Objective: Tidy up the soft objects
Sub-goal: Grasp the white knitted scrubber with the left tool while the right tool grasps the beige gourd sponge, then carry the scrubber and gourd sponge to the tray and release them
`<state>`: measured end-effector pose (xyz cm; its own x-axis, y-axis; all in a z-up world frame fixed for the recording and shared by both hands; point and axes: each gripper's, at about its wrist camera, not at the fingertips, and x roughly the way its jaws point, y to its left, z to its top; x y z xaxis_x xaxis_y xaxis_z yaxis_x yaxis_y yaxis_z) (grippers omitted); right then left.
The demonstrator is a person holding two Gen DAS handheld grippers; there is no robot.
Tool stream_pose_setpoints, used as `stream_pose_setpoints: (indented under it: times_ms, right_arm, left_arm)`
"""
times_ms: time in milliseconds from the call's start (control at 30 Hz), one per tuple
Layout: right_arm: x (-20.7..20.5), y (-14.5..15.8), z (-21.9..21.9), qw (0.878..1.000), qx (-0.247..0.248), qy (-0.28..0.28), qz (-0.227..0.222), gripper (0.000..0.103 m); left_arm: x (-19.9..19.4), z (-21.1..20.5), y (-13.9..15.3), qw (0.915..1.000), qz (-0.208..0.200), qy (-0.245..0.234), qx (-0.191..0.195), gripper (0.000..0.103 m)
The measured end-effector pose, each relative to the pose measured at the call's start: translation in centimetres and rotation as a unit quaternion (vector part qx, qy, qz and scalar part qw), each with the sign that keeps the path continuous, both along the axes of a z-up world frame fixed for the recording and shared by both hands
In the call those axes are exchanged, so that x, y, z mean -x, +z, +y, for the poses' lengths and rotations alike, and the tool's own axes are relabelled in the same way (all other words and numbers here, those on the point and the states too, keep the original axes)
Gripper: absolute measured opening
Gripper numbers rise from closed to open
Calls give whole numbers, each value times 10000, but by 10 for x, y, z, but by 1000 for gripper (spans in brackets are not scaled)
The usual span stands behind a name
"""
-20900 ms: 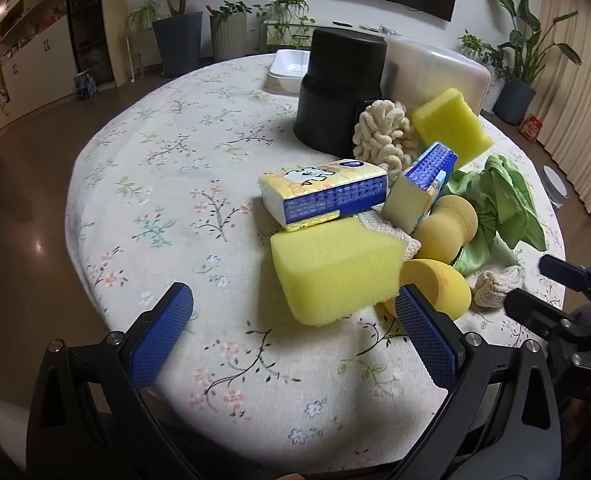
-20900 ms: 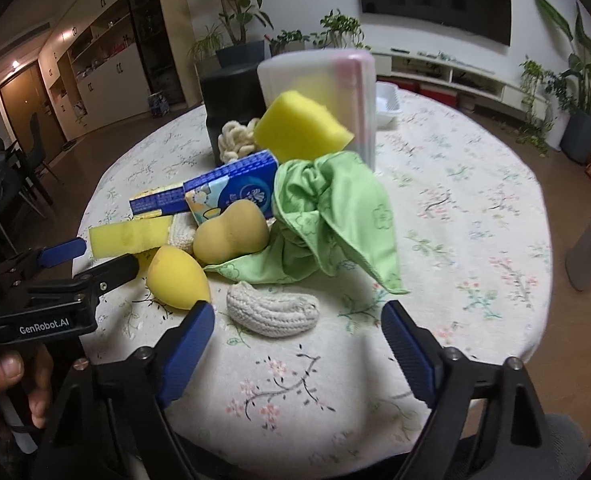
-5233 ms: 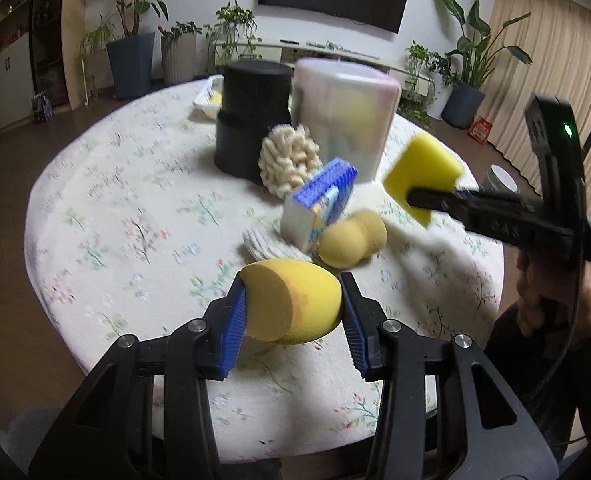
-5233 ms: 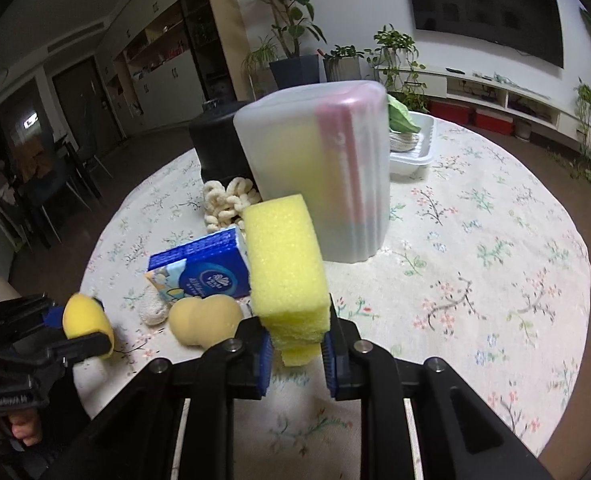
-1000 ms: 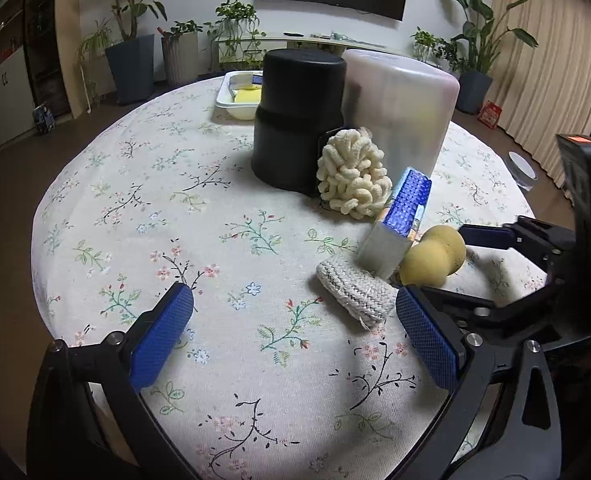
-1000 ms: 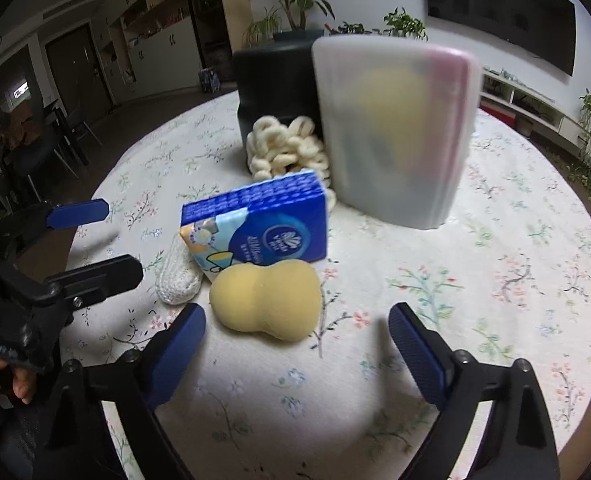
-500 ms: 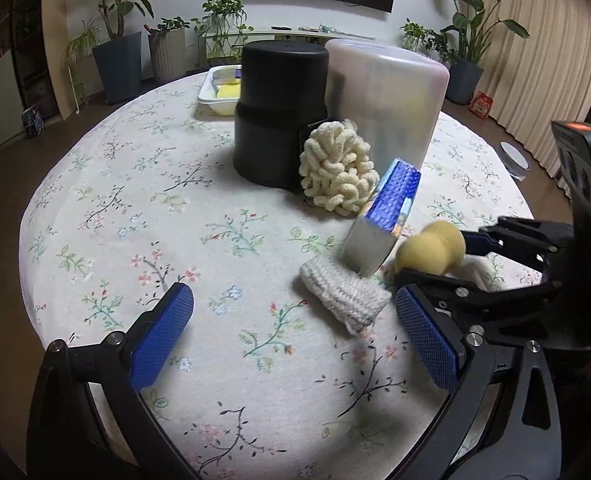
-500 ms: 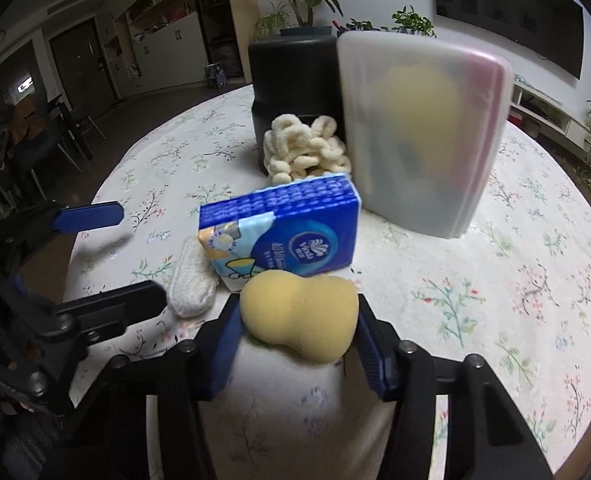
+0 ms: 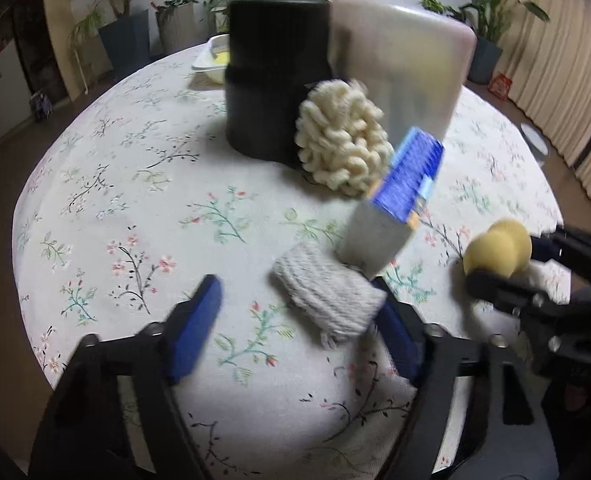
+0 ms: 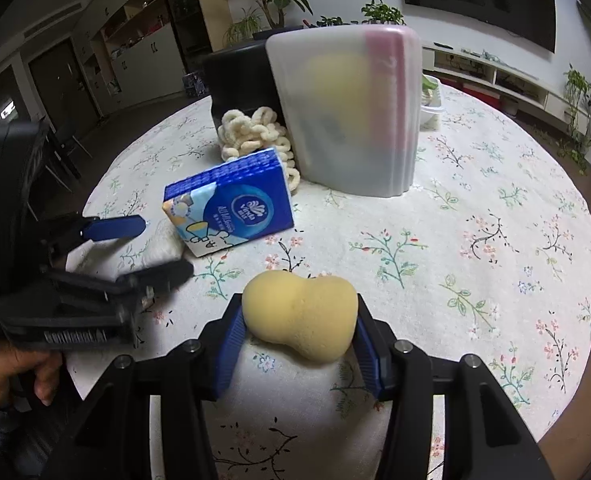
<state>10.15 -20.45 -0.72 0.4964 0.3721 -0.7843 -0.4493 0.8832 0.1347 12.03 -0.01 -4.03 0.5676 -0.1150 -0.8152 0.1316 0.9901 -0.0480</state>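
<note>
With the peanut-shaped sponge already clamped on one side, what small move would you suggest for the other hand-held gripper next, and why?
Probably finish closing the left hand-held gripper on the white knitted cloth. Its jaws are closing with the cloth between them, one pad at the cloth's edge, the other still apart. The right hand-held gripper already holds the yellow sponge.

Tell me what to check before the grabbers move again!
1. Right gripper squeezing the peanut-shaped yellow sponge: ok, both pads press its sides.
2. Left gripper around the knitted white cloth: not ok yet, jaws are closing and only one pad is near it.
3. Cloth free of the blue tissue pack: cannot tell, they sit very close.
4. Frosted plastic bin standing upright: ok.
5. Fluffy cream scrubber still to sort: ok, beside the black container.
</note>
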Motion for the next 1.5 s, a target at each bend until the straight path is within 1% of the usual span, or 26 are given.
stream_pose_setpoints:
  times_ms: [33,67,100,367,500,600,700,800,967,1067,1167,1267,1300,1333,1400,1433,1500]
  right_arm:
    - [0,0,0,10000,-19,-12,-2,53]
    - [0,0,0,10000,-40,-21,-4,53]
    - [0,0,0,10000,-54,-31,-10,53]
    - [3,3,-5,9998,-165,-52,-20,50]
    - [7,8,-5,9998,-189,-7,-52,50]
    - [12,12,-5,9999,-153,45,-57,50]
    - [17,18,-8,9999,-156,52,-44,49]
    - [21,29,-15,9998,-179,18,-81,49]
    - [15,62,-34,9994,-226,-86,-257,49]
    - [1,84,-47,9987,-221,-148,-435,49]
    - [-21,105,-58,9979,-119,-195,-612,49]
    - [-52,129,-64,9962,76,-195,-851,49]
    - [-66,136,-64,9956,160,-186,-909,49]
    - [-82,142,-64,9952,242,-168,-937,50]
    - [-110,151,-62,9948,355,-115,-948,50]
    - [-127,155,-59,9946,420,-70,-945,50]
    - [-164,160,-51,9954,453,95,-838,50]
  left_arm:
    - [-1,2,1,10000,-9,44,-15,52]
    - [-2,3,2,10000,-10,71,-24,38]
    - [-2,4,2,9999,-3,100,6,30]
    - [10,14,4,9993,-76,148,350,28]
    - [21,19,13,9989,-176,157,396,28]
    - [29,19,19,9989,-122,81,447,28]
    - [38,17,30,9989,-121,-58,452,28]
    - [43,16,46,9985,-211,-140,476,28]
    - [36,21,77,9973,-464,-279,505,28]
    - [20,29,99,9964,-642,-346,430,28]
    - [-5,39,126,9945,-882,-420,382,28]
    - [-44,49,155,9923,-1079,-536,276,28]
    - [-55,50,159,9921,-1089,-574,254,28]
    - [-75,51,167,9914,-1103,-660,239,28]
    - [-104,49,174,9905,-1076,-836,169,28]
    - [-126,46,174,9907,-977,-941,58,28]
    - [-156,41,170,9900,-894,-1094,-24,28]
